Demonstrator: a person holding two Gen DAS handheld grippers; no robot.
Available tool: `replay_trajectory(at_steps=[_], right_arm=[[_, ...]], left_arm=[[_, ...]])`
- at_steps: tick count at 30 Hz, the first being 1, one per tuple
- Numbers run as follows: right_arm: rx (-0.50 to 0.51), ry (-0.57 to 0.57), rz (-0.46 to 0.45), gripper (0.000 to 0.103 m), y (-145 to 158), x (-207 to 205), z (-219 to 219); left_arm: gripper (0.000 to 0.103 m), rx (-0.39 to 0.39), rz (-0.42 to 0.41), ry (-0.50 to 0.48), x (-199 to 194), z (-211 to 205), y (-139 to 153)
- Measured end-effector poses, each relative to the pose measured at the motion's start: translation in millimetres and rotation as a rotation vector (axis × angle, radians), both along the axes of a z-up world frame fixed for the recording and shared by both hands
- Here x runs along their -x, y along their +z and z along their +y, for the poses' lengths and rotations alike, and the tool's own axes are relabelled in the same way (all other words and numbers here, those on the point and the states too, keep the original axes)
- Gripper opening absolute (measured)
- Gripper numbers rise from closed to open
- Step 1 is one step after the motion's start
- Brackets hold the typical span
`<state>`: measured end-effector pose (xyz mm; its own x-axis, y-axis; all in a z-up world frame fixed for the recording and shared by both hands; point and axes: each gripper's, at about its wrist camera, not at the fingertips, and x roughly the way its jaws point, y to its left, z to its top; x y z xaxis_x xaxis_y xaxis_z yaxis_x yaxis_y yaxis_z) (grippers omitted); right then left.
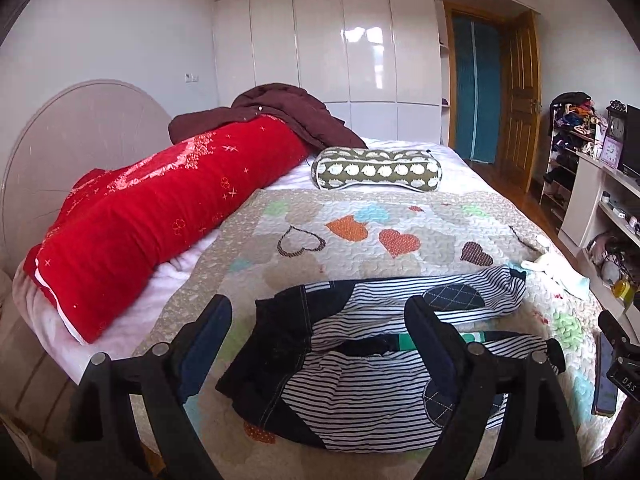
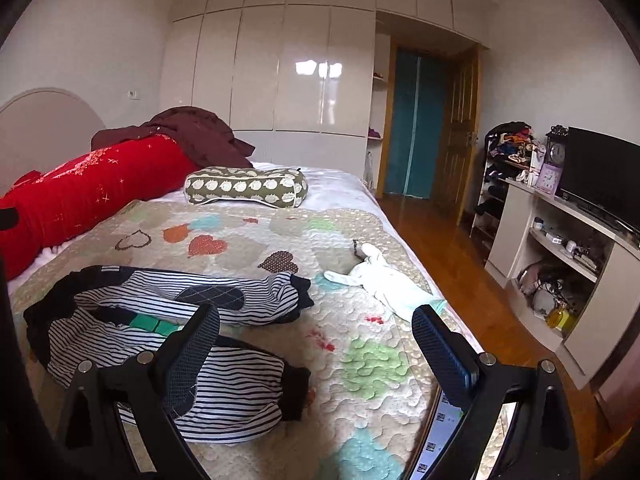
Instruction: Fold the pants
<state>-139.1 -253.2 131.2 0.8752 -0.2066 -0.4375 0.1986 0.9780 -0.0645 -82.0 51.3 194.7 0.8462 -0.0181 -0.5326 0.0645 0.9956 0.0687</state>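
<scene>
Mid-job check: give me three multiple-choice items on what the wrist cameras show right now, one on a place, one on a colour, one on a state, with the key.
1. Where do the striped pants lie?
A. On the heart-patterned quilt
B. On the wooden floor
C. On the TV stand

2. What colour is the long bolster pillow by the headboard?
A. Green
B. Red
C. White

3. How do the left gripper and right gripper stand?
A. Both shut on the pants
B. Left shut, right open
C. Both open, holding nothing

Key:
1 A, the pants are spread unfolded on the quilt, legs pointing toward the white garment.
2 B, the bolster is red with sparkly marks.
3 C, in each wrist view the fingers stand wide apart above the pants with nothing between them.
</scene>
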Motion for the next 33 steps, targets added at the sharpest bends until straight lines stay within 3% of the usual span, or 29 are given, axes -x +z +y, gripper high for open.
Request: replay_trajectory(at_steps=[17, 23, 25, 30, 33], right_arm=[[-0.072, 0.079, 0.116, 0.099, -11.5, -42.6, 18.0], [0.02, 0.158, 0.206, 0.099, -9.0, -92.4, 17.2], [0.03, 0.212, 0.274, 0.099, -12.0, -123.8, 15.7], [-0.021, 0.328, 0.458, 0.099, -39.4, -207.1, 16.9], [-0.027, 0.367, 0.546, 0.095, -62.6, -253.3, 22.4]], left_arm=[[0.087, 0.042, 0.11, -0.003, -31.5, 20.7, -27.4], [0.087, 0.073, 0.264, -0.124, -104.7, 21.2, -39.4], [0.087, 0.068, 0.318, -0.176, -138.0, 15.4, -49.4], [0.087, 0.089, 0.478, -0.233, -209.1, 4.0, -98.6], [0.087, 0.108, 0.527, -0.273, -241.3, -0.2, -121.2]])
